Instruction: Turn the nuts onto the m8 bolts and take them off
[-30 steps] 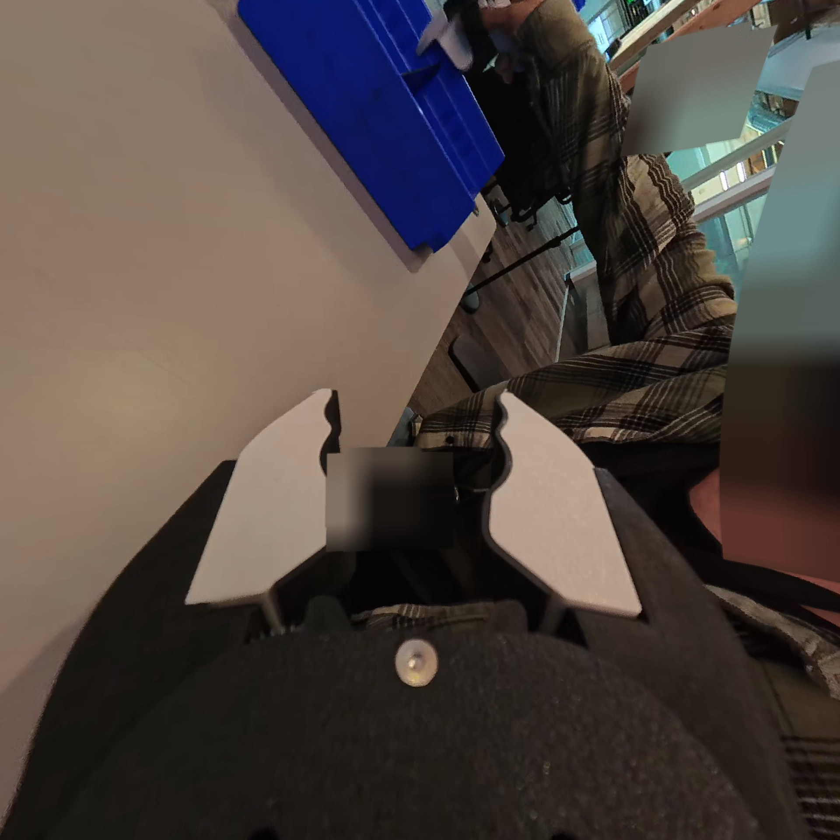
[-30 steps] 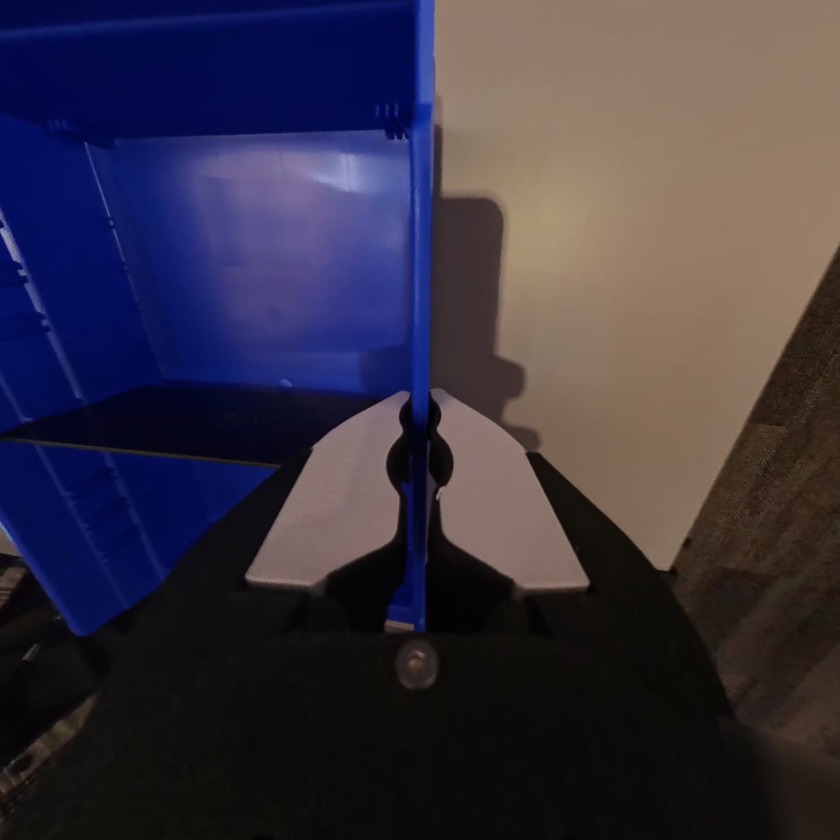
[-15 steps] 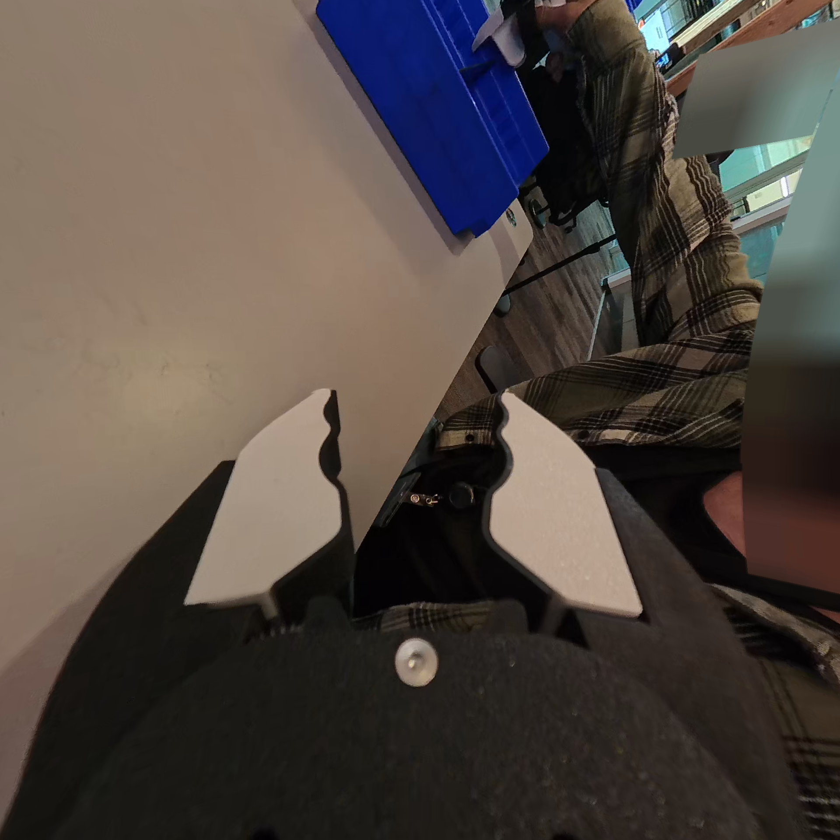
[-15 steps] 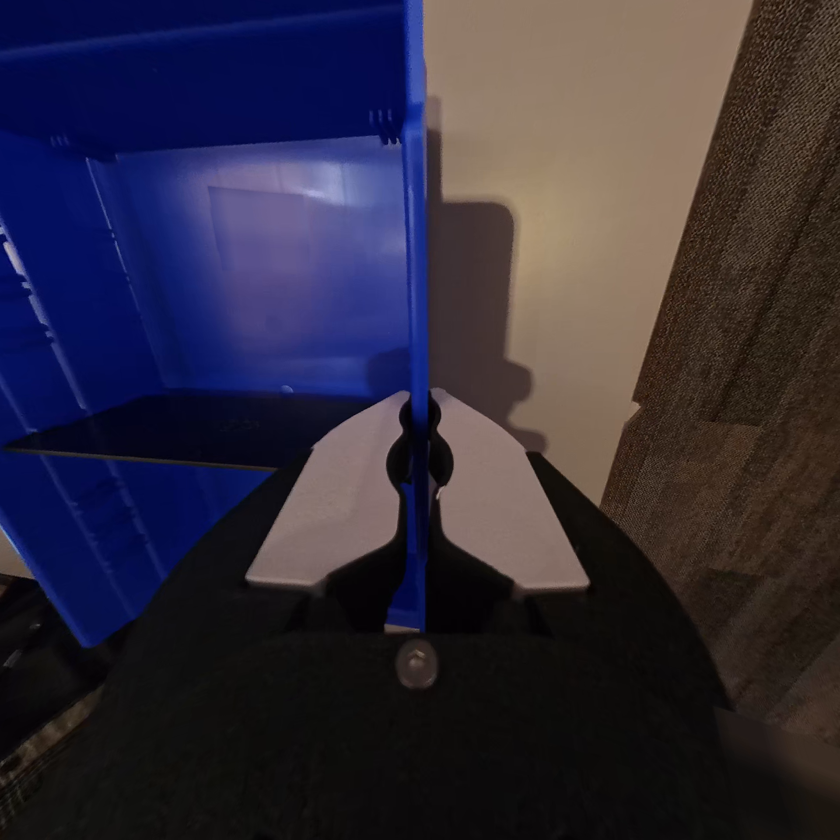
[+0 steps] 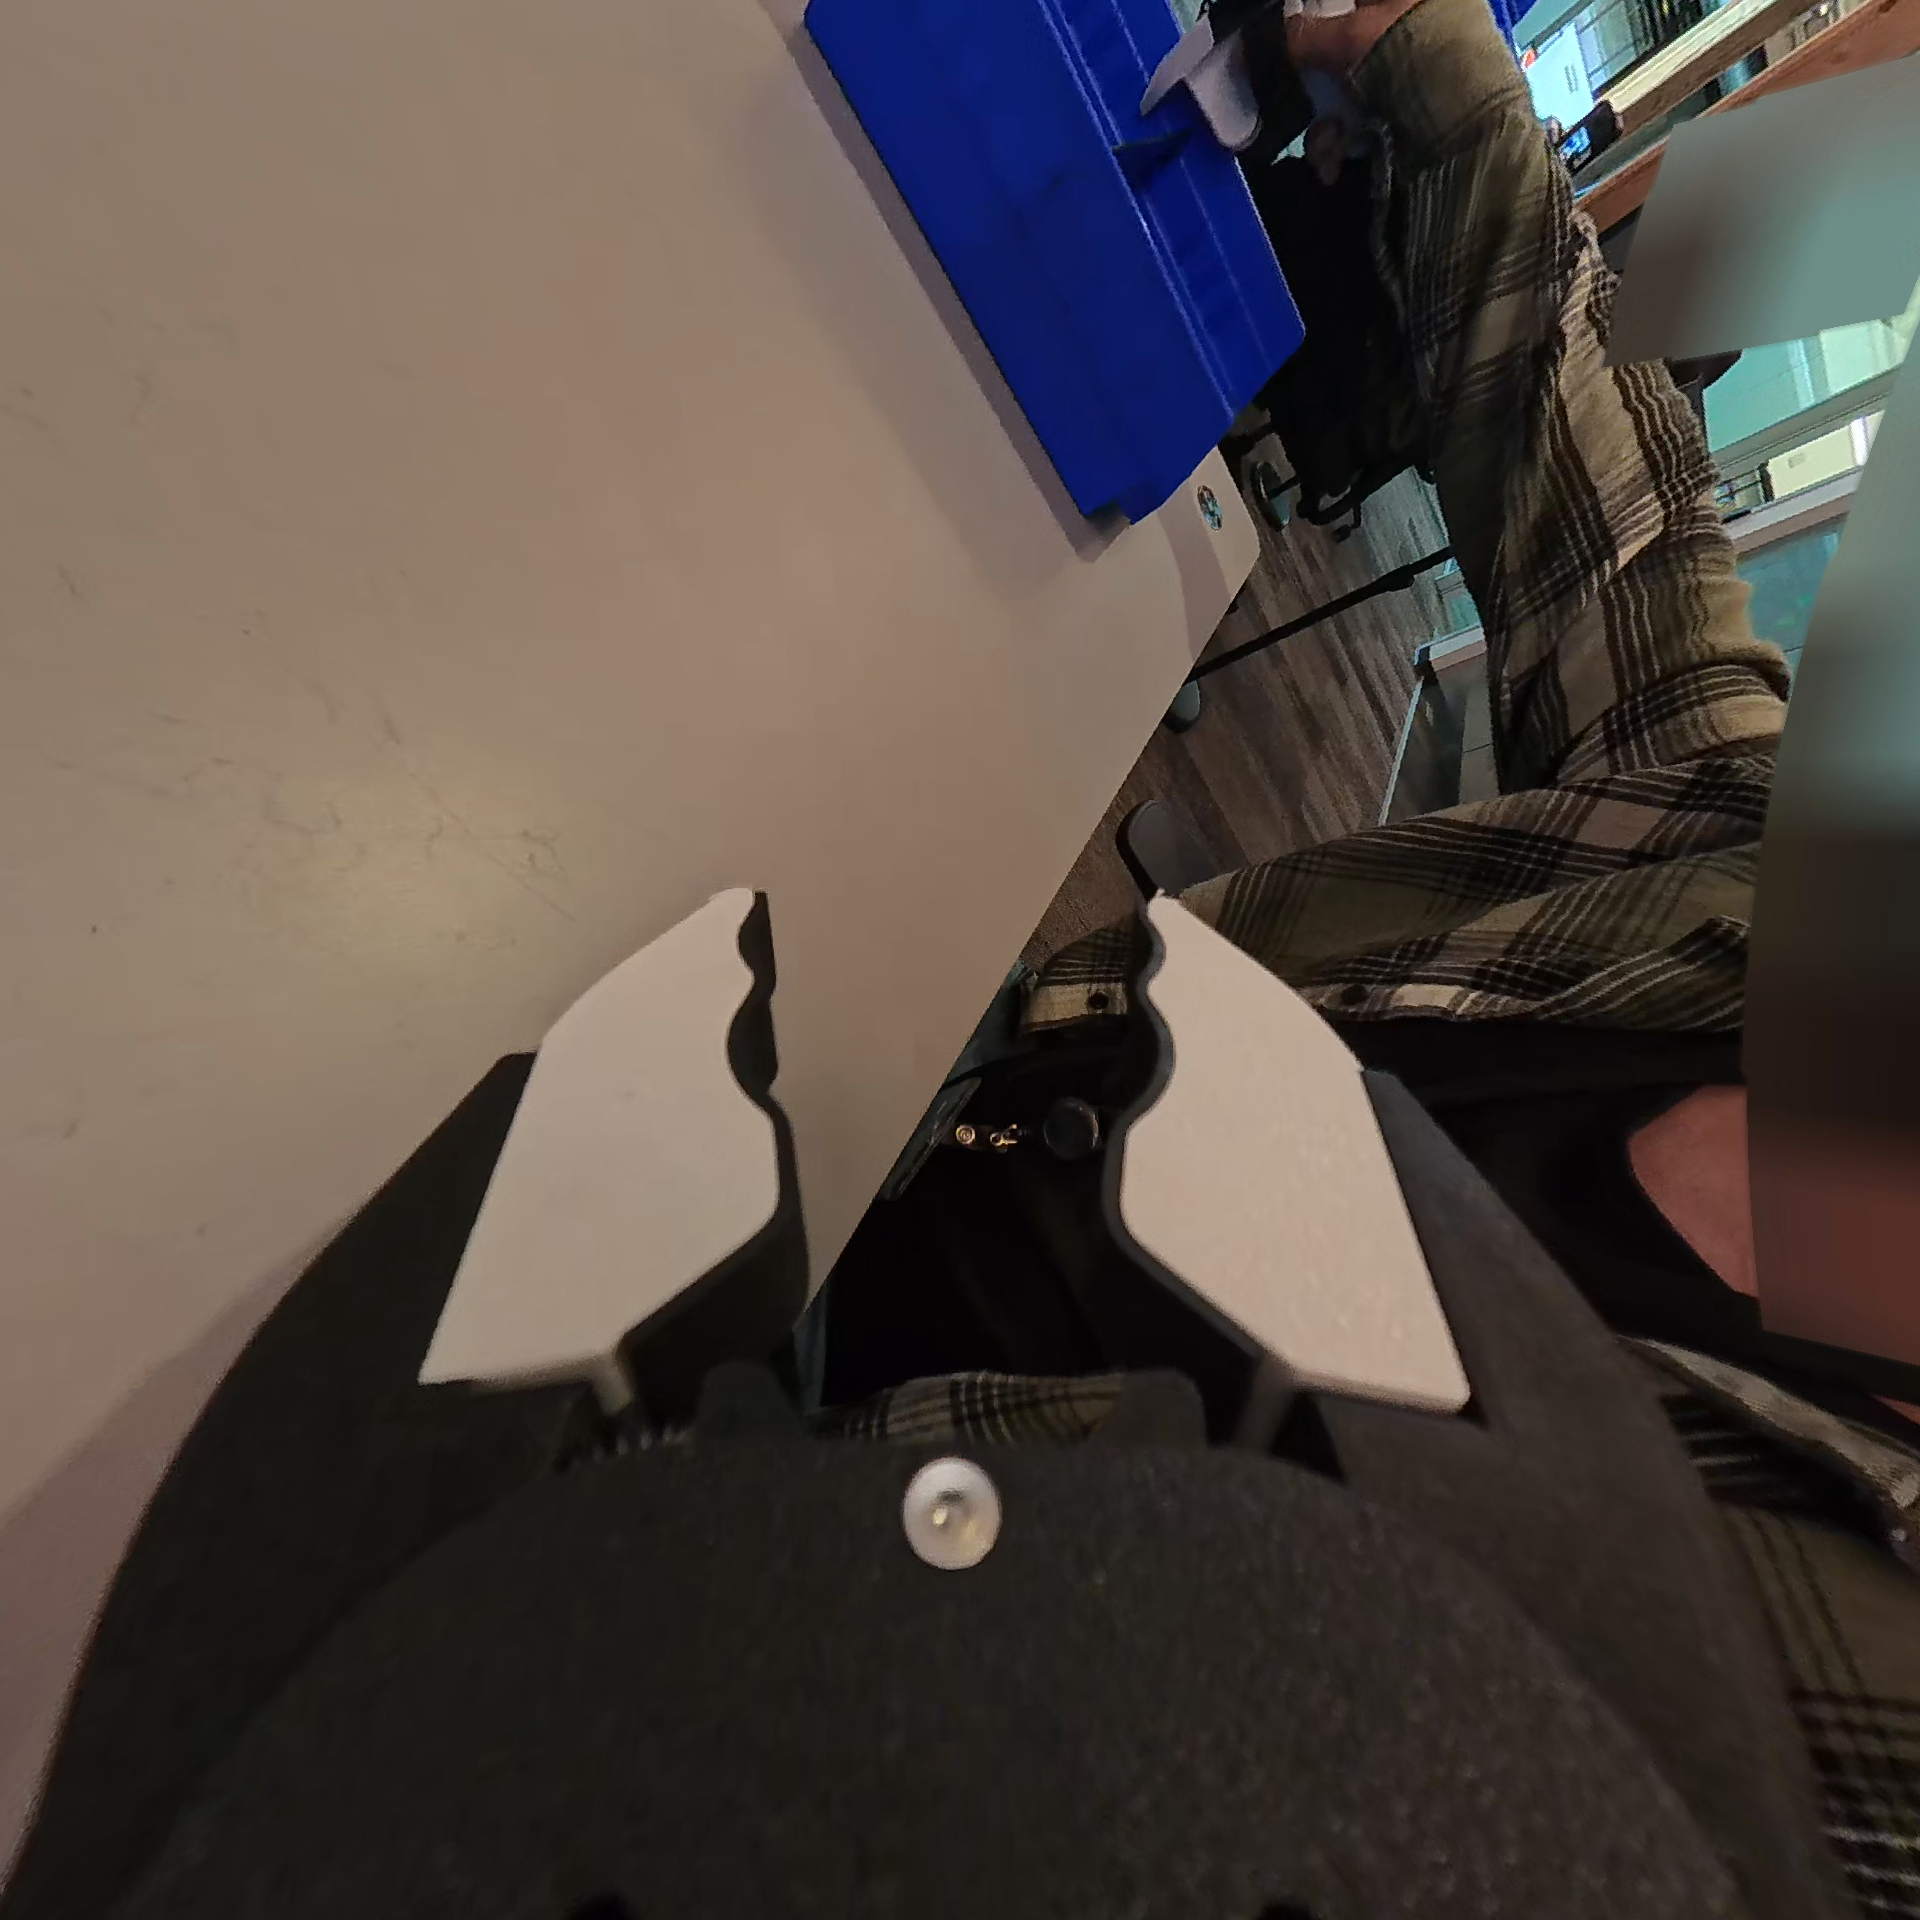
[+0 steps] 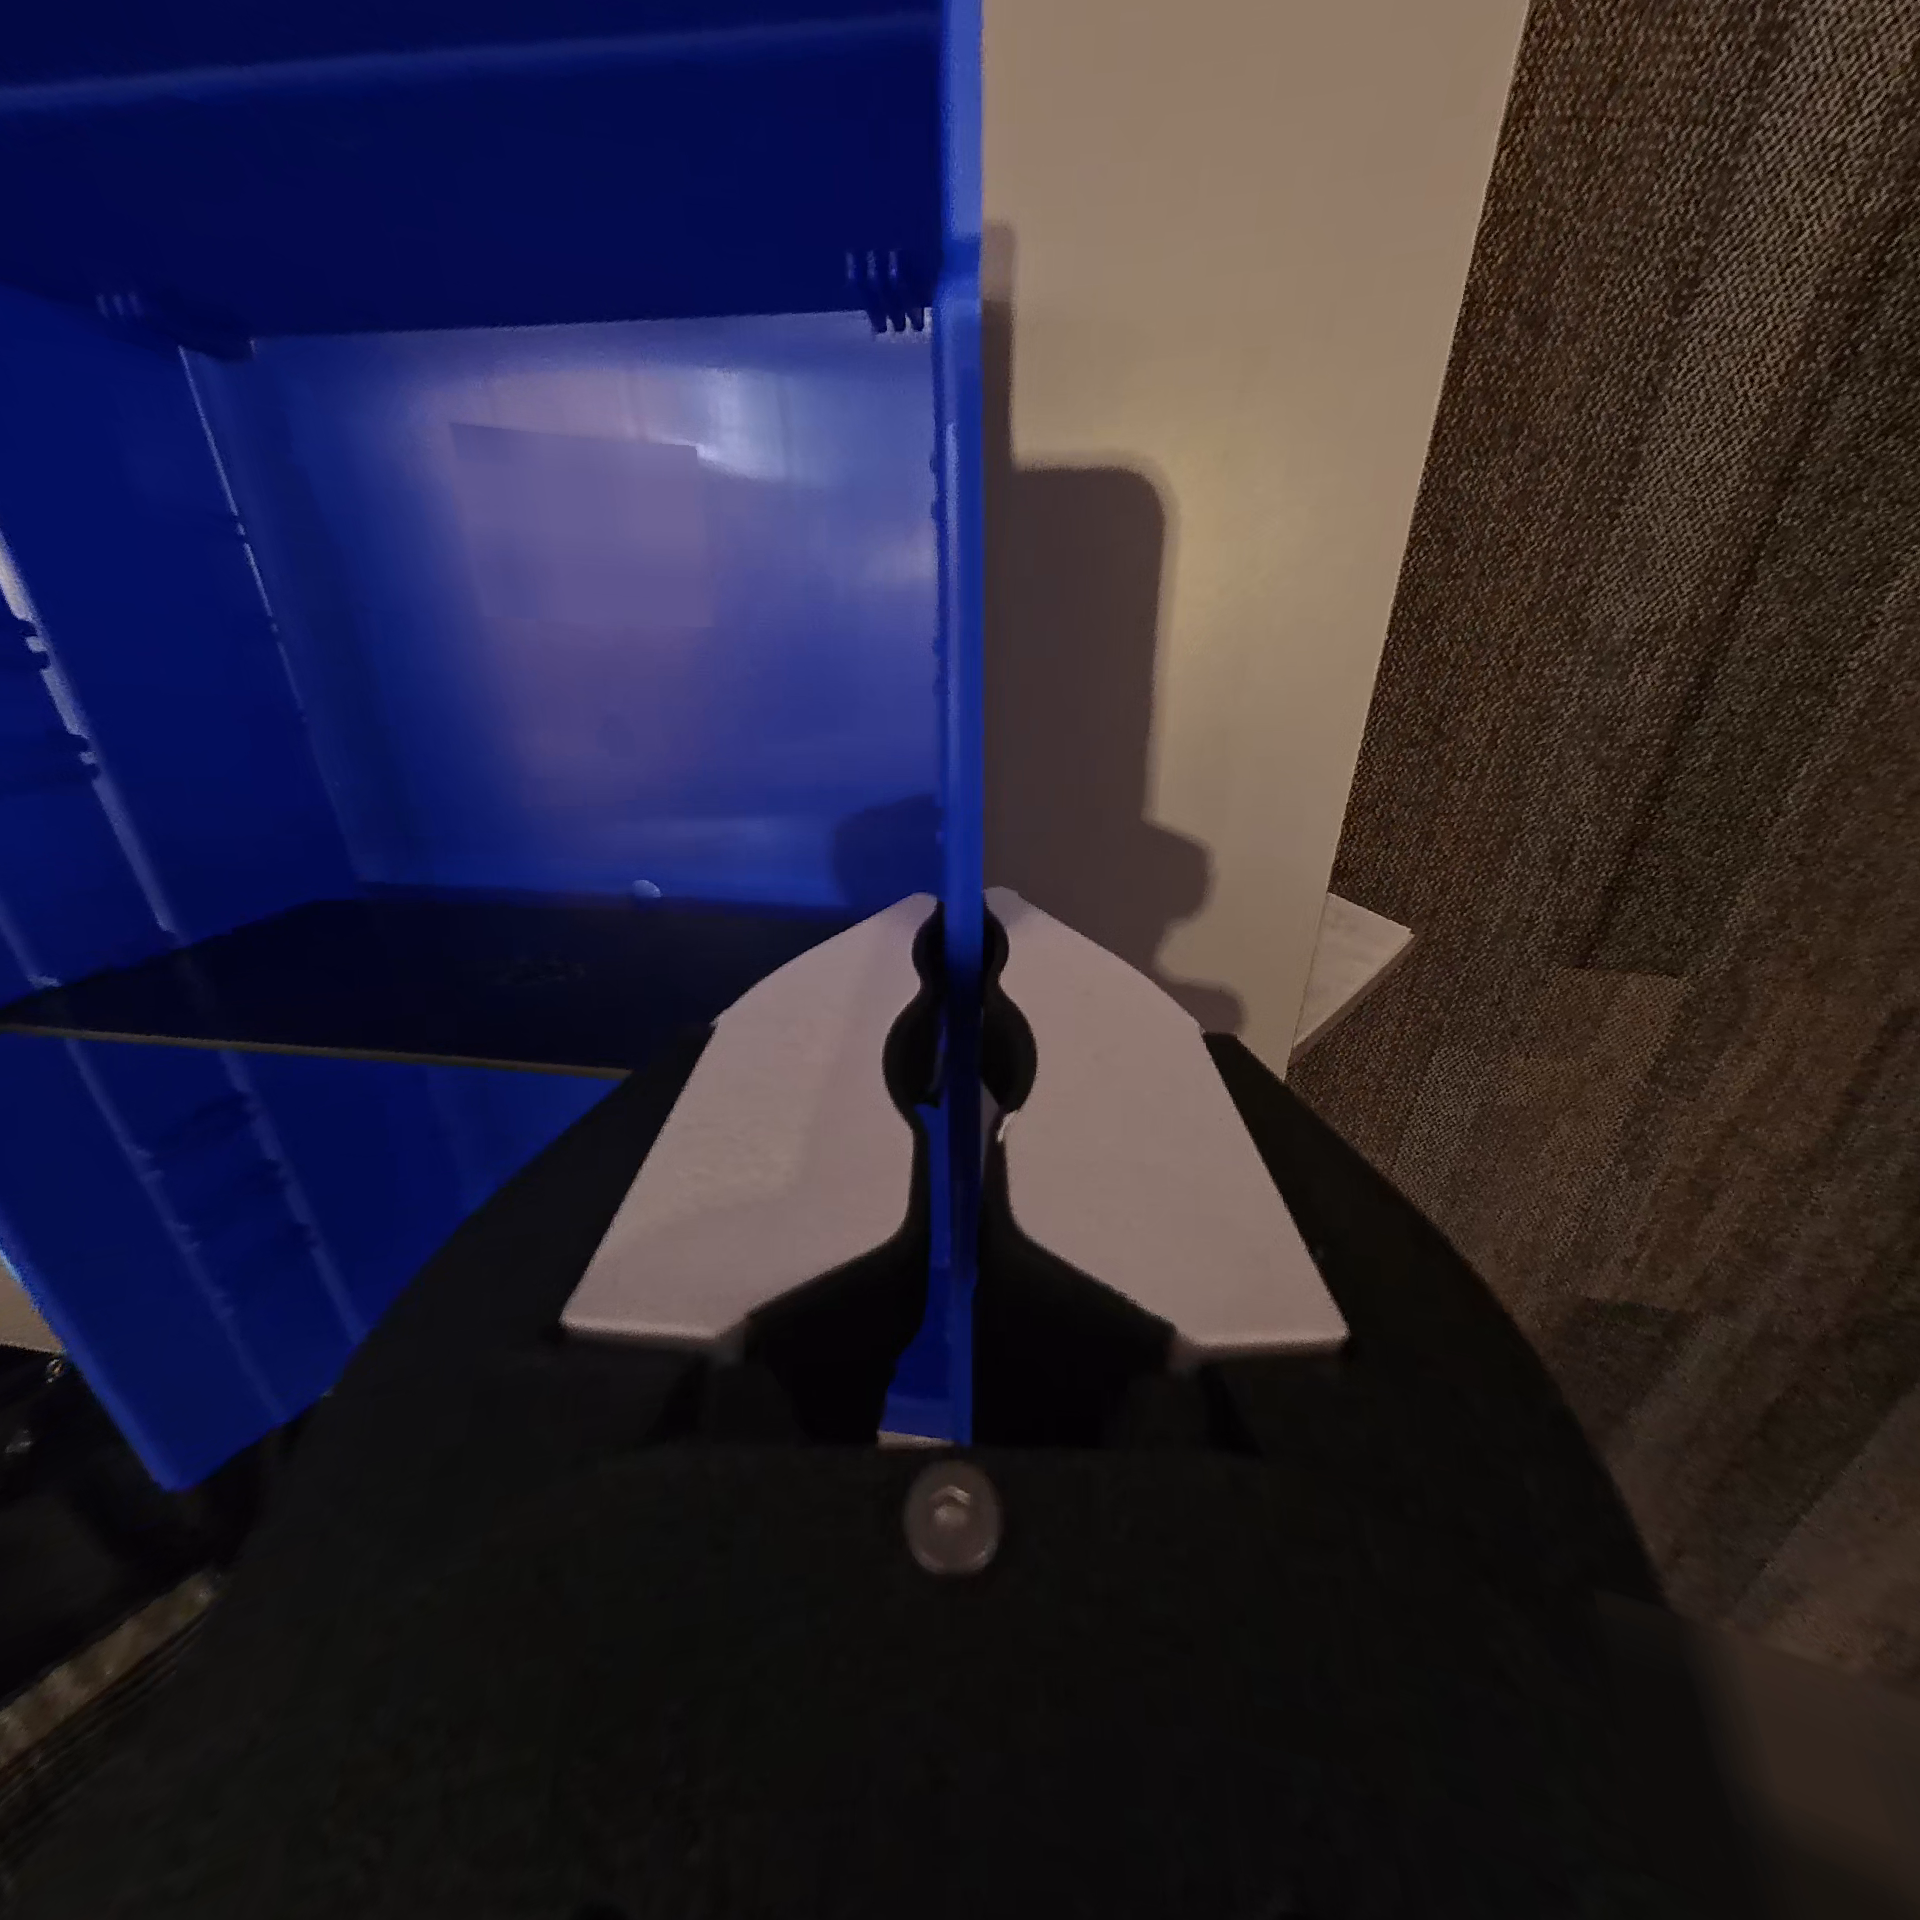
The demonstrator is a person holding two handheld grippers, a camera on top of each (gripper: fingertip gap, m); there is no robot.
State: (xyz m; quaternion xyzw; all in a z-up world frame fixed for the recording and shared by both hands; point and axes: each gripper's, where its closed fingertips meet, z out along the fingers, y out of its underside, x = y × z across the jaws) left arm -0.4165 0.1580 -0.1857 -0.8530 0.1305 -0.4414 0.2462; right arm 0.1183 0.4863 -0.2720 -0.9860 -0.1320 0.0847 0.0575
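Left wrist view: left claw (image 5: pixel 951 1023) agape, empty, over worktop (image 5: pixel 416 520) edge; blue bin (image 5: pixel 1049 249) upper right.
Right wrist view: right claw (image 6: pixel 961 925) clamped on bin wall (image 6: pixel 956 623); no nuts or bolts visible. Risk: thin-wall grip tips bin

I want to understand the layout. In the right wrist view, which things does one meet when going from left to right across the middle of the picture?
Blue bin interior → the bin's side wall, held between the right gripper jaws → white table → grey carpet floor.
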